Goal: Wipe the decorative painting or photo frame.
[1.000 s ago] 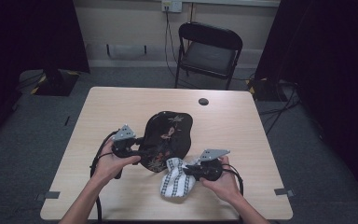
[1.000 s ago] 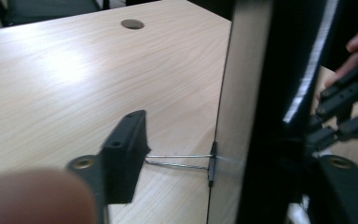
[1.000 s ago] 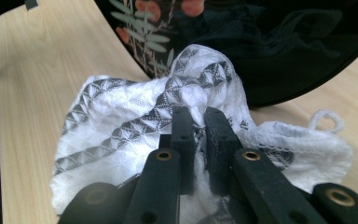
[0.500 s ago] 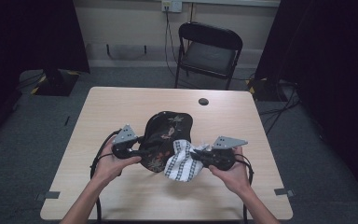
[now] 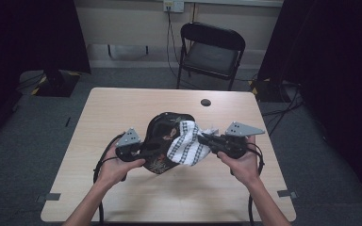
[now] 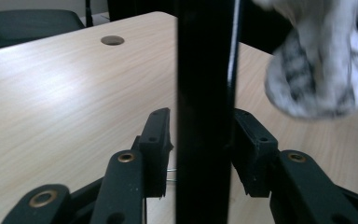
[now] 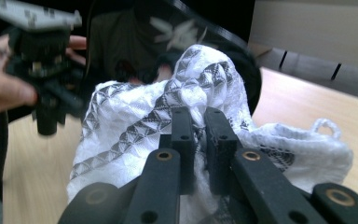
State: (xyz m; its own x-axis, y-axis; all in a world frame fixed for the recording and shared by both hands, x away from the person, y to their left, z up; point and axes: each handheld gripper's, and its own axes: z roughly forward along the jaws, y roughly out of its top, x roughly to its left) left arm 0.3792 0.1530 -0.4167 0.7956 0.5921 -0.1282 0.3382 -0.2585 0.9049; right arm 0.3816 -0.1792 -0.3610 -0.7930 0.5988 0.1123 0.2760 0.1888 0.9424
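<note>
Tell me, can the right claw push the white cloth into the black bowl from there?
Probably yes. The right claw is shut on the white patterned cloth, already at the tilted black bowl, whose rim sits between the left claw's closing jaws. Nothing blocks its opening.

Black shallow bowl with leaf pattern [image 5: 162, 141]: tilted, lifted off table at near-centre, inside facing right, rim seen edge-on as dark vertical bar [image 6: 205, 93]. White crumpled cloth with black triangle-band weave [image 5: 186, 146]: bunched, pressed against bowl's inside [image 7: 168, 121], loose end hanging at right.
</note>
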